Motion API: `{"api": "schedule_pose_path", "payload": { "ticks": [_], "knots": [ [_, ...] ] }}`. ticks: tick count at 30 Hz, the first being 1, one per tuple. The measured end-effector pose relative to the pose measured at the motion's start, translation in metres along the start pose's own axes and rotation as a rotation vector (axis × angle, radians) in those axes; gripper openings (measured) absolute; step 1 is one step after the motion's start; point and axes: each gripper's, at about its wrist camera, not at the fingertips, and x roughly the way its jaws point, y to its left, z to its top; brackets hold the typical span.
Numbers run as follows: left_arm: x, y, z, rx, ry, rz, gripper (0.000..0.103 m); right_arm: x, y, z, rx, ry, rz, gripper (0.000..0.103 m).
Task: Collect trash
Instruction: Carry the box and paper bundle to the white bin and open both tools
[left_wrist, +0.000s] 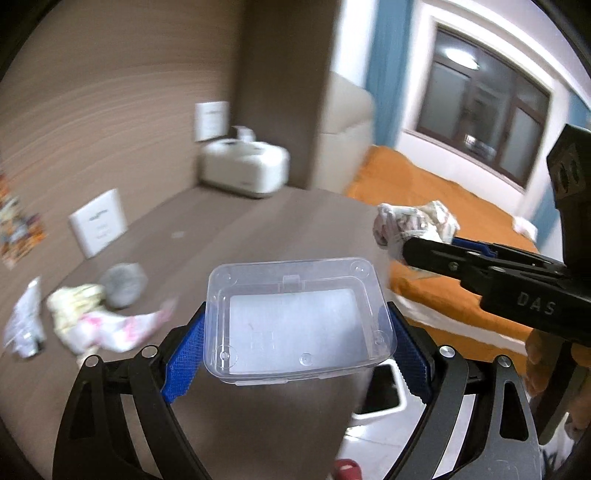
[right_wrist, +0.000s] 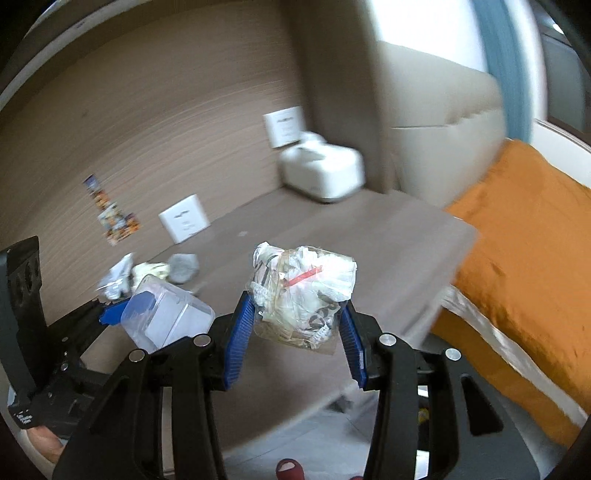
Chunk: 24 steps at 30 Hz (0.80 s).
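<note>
- My left gripper is clamped on a clear plastic box, its blue pads pressing the two short sides; the box looks empty.
- My right gripper is closed on a crumpled wad of plastic wrap and printed paper, pinched low so most of the wad stands above the pads.
- Both pieces are off the brown desk, so I judge the step in hand to be the carry toward a bin.
- A white bin rim shows below the desk edge, just under the left gripper. The next move calls for bringing each load over that opening before I let go.
- More trash remains on the desk near the wall: a pink-and-white wrapper, a yellowish wad, a grey ball and a silvery scrap.
- The desk's right edge meets the orange bed; open room lies between them, down toward the floor.
- Farther back, a white appliance sits in the corner, well apart.
</note>
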Motion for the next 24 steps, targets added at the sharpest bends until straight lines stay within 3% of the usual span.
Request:
{"api": "schedule_pose_path", "payload": {
  "ticks": [10, 14, 24],
  "knots": [
    [0.058, -0.107, -0.003, 0.143, 0.087, -0.182, 0.087, -0.034, -0.104, -0.037, 0.153, 0.035, -0.161, 0.047],
    [0.092, -0.136, -0.016, 0.158, 0.145, -0.302, 0.087, -0.037, -0.137, -0.056, 0.195, 0.066, -0.192, 0.047],
    [0.213, -0.199, -0.083, 0.274, 0.27, -0.343, 0.087, 0.008, -0.229, -0.116, 0.248, 0.173, -0.274, 0.047]
  ]
}}
